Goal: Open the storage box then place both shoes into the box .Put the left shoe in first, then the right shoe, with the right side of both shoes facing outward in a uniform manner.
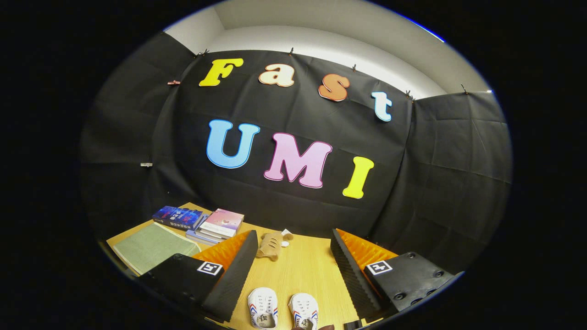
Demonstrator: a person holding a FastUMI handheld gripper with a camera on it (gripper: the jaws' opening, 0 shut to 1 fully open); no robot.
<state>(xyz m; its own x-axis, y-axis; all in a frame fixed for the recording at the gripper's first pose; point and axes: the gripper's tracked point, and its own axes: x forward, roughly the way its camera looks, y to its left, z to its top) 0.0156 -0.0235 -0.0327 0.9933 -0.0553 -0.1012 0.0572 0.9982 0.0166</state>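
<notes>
The gripper is hovering above the wooden table with its two fingers spread wide apart, pinching nothing. Each finger is carrying a square marker tag on its upper face.

Two small white shoes are lying side by side on the table between the fingers, near the table's front edge, toes pointing toward the back wall. The shoe on the left and the shoe on the right are sitting just apart from each other (both are showing coloured stripes along their sides), and neither is touching a finger.

Beyond the fingers, toward the back edge of the table, a tan plush toy is lying with a small white piece just beside it. At the table's back left corner a stack of books is resting, with a dark blue book lying just to its left. A green cloth mat is spreading flat along the table's left edge, in front of the books.

The black cloth wall is standing behind the table.
</notes>
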